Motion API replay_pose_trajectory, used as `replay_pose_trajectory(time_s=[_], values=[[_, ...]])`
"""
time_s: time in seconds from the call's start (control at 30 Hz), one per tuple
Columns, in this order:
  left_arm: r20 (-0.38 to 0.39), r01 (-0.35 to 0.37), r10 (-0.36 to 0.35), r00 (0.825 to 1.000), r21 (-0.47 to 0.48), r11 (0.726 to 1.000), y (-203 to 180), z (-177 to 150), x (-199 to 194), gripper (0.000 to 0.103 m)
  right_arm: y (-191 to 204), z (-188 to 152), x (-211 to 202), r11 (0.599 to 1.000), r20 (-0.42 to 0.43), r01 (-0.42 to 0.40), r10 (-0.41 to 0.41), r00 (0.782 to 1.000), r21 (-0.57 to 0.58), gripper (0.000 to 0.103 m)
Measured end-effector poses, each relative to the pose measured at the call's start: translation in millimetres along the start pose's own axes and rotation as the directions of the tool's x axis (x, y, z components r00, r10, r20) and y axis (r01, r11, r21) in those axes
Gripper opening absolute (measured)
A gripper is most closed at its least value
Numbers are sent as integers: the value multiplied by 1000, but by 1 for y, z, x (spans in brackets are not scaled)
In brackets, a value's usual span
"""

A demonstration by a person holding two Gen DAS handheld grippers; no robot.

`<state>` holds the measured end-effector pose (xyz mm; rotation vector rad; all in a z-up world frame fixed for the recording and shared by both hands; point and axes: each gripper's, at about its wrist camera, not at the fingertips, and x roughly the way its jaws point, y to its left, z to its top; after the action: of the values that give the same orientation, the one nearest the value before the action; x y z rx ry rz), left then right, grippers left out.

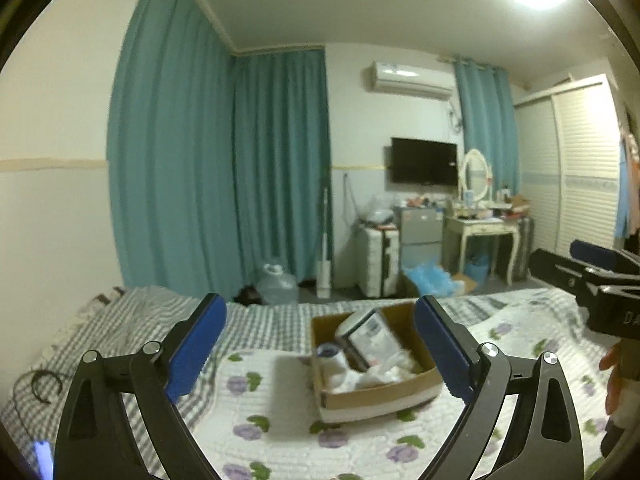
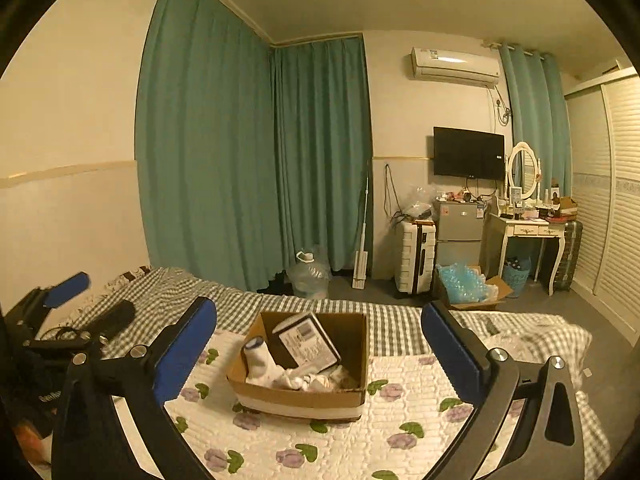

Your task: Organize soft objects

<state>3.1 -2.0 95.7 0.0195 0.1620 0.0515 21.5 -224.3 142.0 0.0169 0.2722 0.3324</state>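
Note:
A cardboard box (image 1: 384,398) (image 2: 300,402) sits on the bed's white floral quilt (image 1: 260,400) (image 2: 400,432). Inside lie white socks (image 1: 344,368) (image 2: 264,364), more white soft pieces (image 2: 316,380) and a dark flat package with a label (image 1: 374,338) (image 2: 308,342). My left gripper (image 1: 320,344) is open and empty, held above and in front of the box. My right gripper (image 2: 320,348) is open and empty, also held short of the box. The right gripper shows at the right edge of the left wrist view (image 1: 592,276); the left gripper shows at the left of the right wrist view (image 2: 60,292).
A grey checked blanket (image 1: 132,316) (image 2: 180,292) covers the far side of the bed. Beyond it are teal curtains (image 2: 248,160), a water jug (image 2: 310,276), a white suitcase (image 2: 414,256), a small fridge (image 2: 458,232), a dressing table (image 2: 528,232) and a wardrobe (image 2: 612,200).

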Motion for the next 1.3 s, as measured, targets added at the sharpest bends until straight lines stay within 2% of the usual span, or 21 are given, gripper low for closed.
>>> replay_pose_trajectory(time_s=[0.13, 0.27, 0.43, 0.63, 0.87, 1.3], values=[[-29, -38, 39, 999, 24, 999, 2, -36, 18, 97, -2, -42, 26, 1000, -27, 12, -11, 1000, 5, 103], [-96, -25, 28, 995, 29, 999, 1, -71, 38, 97, -9, -80, 53, 999, -95, 28, -26, 995, 18, 103], [-153, -26, 30, 988, 29, 999, 4, -92, 55, 97, -21, -108, 70, 997, -139, 50, -41, 989, 58, 103], [-175, -9, 13, 985, 24, 1000, 3, -95, 53, 97, -18, -109, 71, 998, -144, 51, -44, 989, 45, 103], [-157, 3, -2, 988, 7, 1000, 4, -90, 47, 97, -11, -105, 67, 998, -140, 41, -35, 990, 41, 103], [-170, 13, -14, 985, -8, 1000, 4, -91, 50, 97, -2, -105, 64, 1000, -122, 21, -19, 992, 11, 103]])
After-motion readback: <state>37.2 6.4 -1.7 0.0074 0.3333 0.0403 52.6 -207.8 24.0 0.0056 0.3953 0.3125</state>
